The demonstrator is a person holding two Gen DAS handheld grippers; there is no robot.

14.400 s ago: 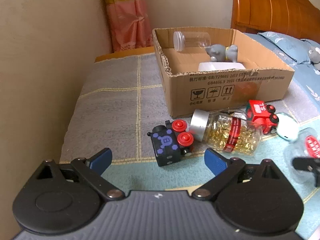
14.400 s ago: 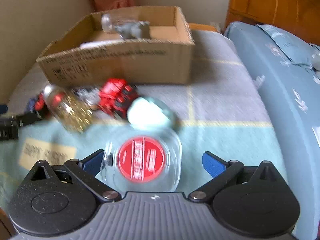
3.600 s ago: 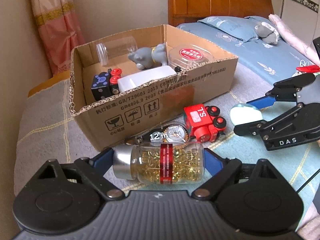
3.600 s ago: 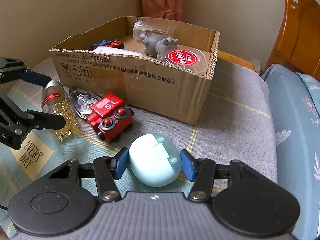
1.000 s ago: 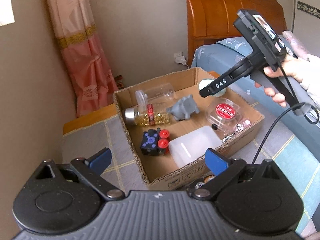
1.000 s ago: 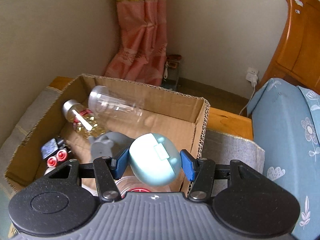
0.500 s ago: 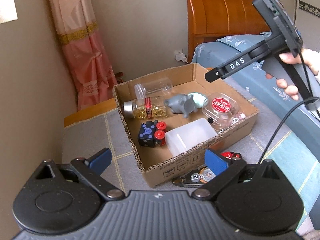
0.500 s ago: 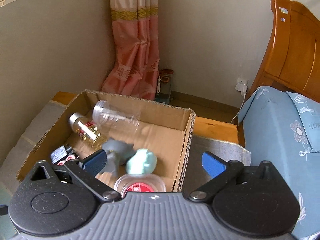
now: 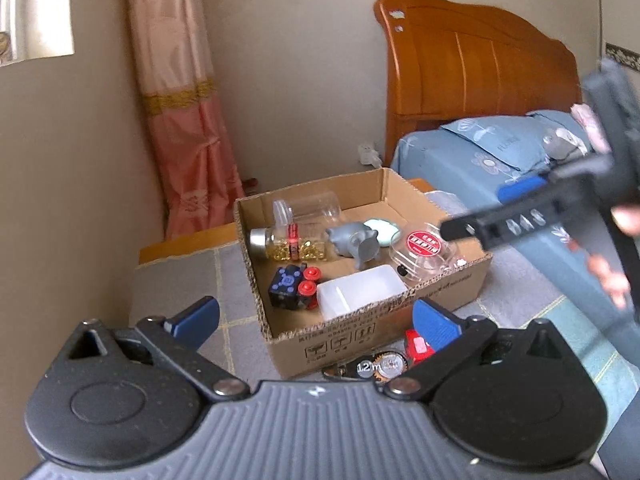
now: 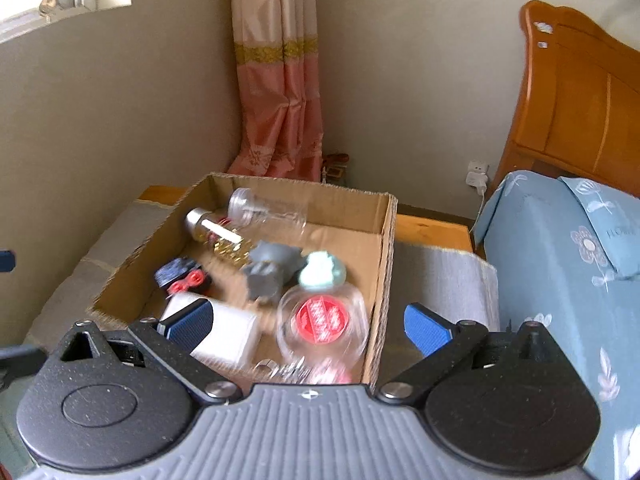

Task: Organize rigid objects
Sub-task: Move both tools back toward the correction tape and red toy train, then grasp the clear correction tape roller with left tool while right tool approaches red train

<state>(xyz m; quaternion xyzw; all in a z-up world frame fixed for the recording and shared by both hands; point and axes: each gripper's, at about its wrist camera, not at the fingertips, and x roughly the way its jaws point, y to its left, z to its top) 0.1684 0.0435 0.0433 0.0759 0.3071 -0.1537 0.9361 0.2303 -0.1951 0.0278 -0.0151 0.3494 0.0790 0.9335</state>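
The cardboard box [image 9: 448,285] [image 10: 385,264] holds a clear jar [image 9: 306,210], a capsule bottle [image 9: 288,243], a grey toy animal [image 9: 356,242], a mint egg-shaped case [image 9: 380,227] [image 10: 322,274], a red-lidded clear tub [image 9: 424,246] [image 10: 324,318], a black toy train [image 9: 292,286] and a white container [image 9: 360,296]. A red toy train [image 9: 416,347] and a shiny packet [image 9: 370,367] lie in front of the box. My left gripper [image 9: 316,316] is open and empty, held high before the box. My right gripper [image 10: 308,326] is open and empty above the box's right side; it also shows in the left wrist view [image 9: 520,216].
The box stands on a grey checked mat [image 9: 180,280] over a bench. A bed with blue bedding [image 10: 560,248] and a wooden headboard [image 9: 472,76] is at the right. A pink curtain [image 10: 280,92] and beige walls stand behind.
My right gripper has pulled back and up from the box, open and empty since dropping the mint case half a second ago. My left gripper has drawn back slightly.
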